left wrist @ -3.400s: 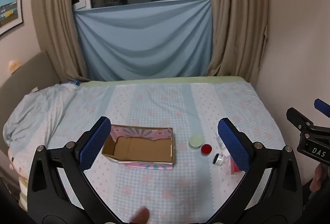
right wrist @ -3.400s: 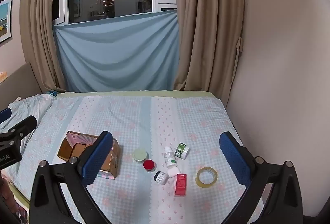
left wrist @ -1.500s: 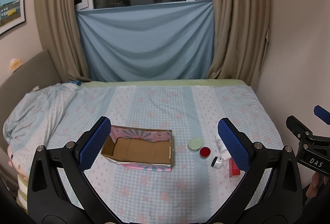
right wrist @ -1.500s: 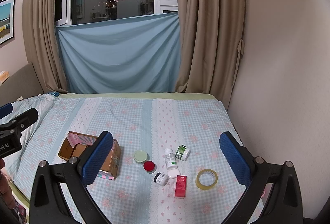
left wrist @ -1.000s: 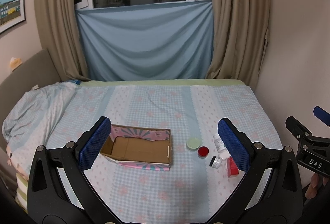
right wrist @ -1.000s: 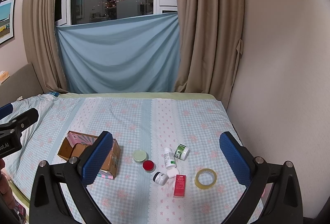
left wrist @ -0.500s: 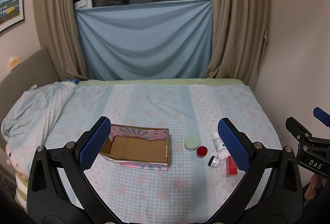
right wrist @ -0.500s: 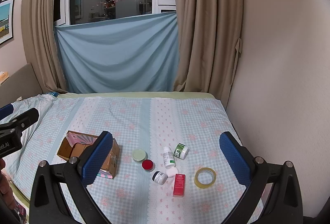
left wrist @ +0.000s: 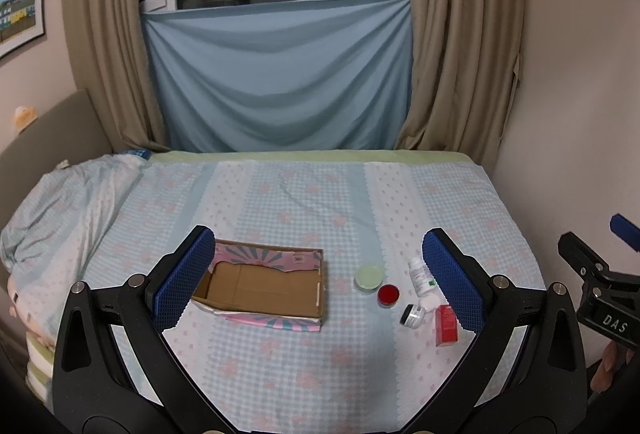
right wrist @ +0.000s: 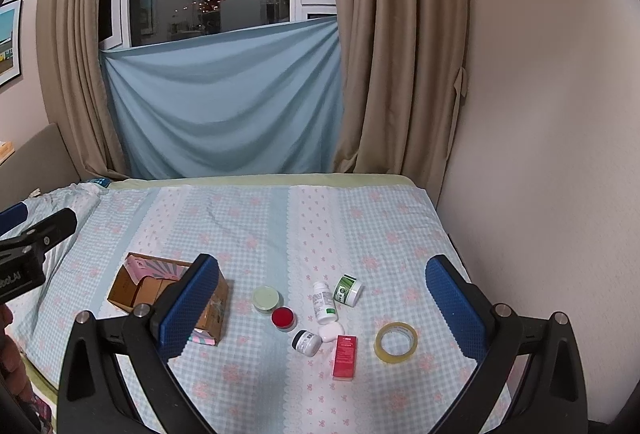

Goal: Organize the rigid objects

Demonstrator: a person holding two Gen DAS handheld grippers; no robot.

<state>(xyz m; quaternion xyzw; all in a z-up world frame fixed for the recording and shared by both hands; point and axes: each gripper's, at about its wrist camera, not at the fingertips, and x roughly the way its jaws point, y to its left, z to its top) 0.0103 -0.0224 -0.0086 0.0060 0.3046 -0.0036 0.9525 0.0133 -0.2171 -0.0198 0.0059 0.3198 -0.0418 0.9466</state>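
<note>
An open cardboard box [left wrist: 264, 286] [right wrist: 160, 294] lies empty on the bed. To its right lie small items: a green-lidded jar [left wrist: 369, 276] [right wrist: 265, 299], a red-lidded jar [left wrist: 388, 294] [right wrist: 283, 318], a white bottle [left wrist: 420, 276] [right wrist: 323, 301], a black-capped jar [left wrist: 412, 315] [right wrist: 306, 342], a red carton [left wrist: 446, 326] [right wrist: 345, 356], a green-labelled jar [right wrist: 348, 289] and a tape roll [right wrist: 395, 342]. My left gripper [left wrist: 320, 280] and right gripper [right wrist: 320, 304] are both open and empty, held high above the bed.
The bed has a checked blue sheet [left wrist: 312, 202] with a bunched quilt [left wrist: 68, 210] at the left. A wall [right wrist: 540, 154] runs along the right side. Curtains [left wrist: 276, 82] hang behind the bed.
Both views have shifted only slightly; the objects sit a little higher in the left wrist view. Nothing on the bed has moved.
</note>
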